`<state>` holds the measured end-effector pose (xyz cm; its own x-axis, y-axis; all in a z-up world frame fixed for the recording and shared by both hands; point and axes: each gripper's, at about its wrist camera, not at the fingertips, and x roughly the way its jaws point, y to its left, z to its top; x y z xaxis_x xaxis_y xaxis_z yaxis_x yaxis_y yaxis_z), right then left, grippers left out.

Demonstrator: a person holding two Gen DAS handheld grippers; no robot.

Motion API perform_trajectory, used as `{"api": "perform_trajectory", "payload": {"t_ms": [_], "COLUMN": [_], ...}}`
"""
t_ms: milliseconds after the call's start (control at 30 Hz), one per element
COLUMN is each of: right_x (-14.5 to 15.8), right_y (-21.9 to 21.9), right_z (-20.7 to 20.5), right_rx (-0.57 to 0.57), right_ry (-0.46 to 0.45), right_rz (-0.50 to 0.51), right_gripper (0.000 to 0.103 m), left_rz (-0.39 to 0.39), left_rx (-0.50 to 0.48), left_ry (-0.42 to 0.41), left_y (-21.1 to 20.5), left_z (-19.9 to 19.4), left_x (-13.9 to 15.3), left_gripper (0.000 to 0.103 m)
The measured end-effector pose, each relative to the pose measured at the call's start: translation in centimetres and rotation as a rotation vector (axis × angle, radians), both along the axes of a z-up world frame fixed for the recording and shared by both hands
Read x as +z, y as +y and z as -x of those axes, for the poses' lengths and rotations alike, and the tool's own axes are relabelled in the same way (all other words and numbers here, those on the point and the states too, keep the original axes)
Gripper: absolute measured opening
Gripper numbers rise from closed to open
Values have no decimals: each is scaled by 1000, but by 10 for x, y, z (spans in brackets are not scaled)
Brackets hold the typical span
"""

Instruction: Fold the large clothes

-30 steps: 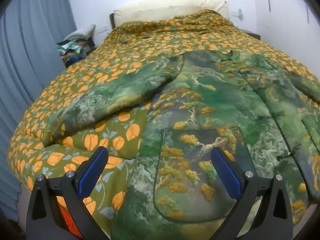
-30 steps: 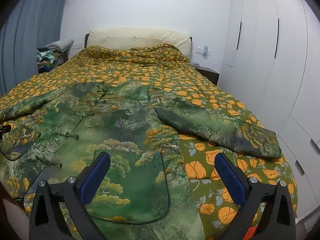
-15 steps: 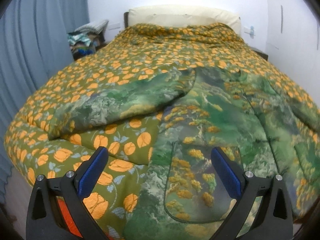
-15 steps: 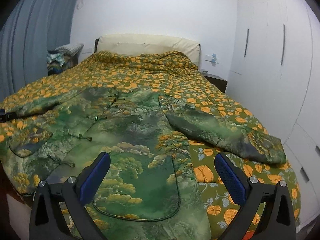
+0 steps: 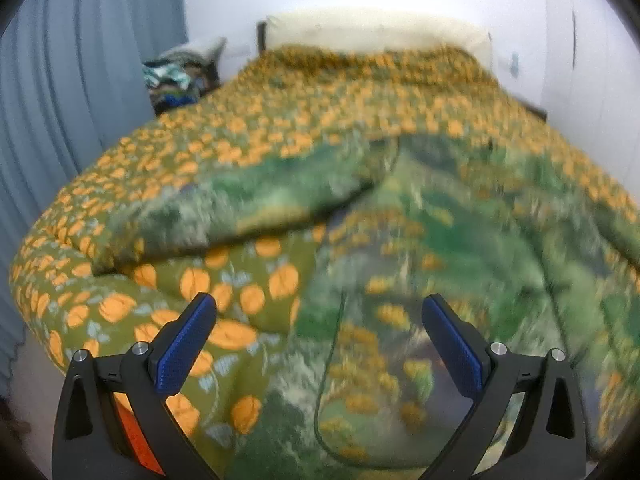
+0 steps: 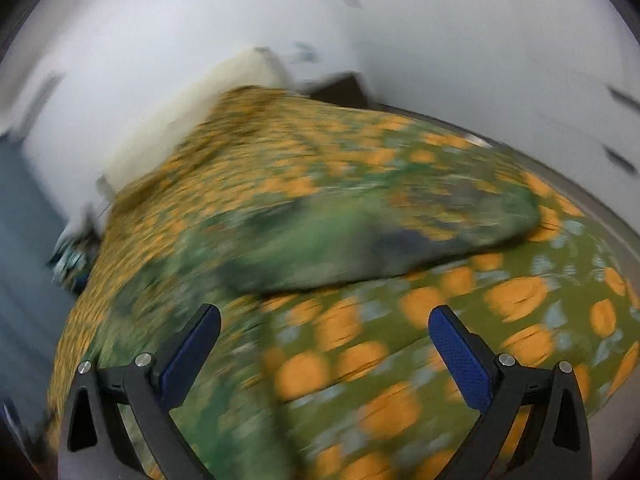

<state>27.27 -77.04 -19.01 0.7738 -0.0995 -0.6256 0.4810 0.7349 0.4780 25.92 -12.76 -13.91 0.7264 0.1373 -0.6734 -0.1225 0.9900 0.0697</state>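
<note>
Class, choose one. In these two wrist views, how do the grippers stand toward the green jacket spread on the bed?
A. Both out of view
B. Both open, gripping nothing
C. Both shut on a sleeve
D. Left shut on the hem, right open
B: the left gripper and right gripper both show blue pads spread wide with nothing between them, above the green jacket.

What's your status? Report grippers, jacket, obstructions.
Left gripper open, empty. Right gripper open, empty. Green jacket spread flat on quilt, sleeves out, unfolded. Nothing on the jacket; right view blurred.
</note>
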Motion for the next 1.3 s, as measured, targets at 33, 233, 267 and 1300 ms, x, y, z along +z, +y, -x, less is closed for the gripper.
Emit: {"api": "perform_trajectory", "payload": {"t_ms": [33, 233, 267, 1300], "right_x": [-6, -58, -65, 98], "right_y": [-16, -103, -111, 292], "right_z": [-3, -13, -14, -287], "right_rx": [-30, -265, -302, 477], "right_ry": [9, -19, -29, -66], "right_rz": [-50, -384, -417, 173], "right_gripper": [101, 95, 94, 17], "left_rz": [-8, -29, -34, 23], "left_rx": [-3, 5, 5, -7], "left_ry": [15, 24, 35, 36], "left_y": [-1, -4, -5, 16], "left_z": [-2, -8, -10, -11], "left_x": [-3, -8, -11, -21], "left_gripper": [102, 102, 102, 102]}}
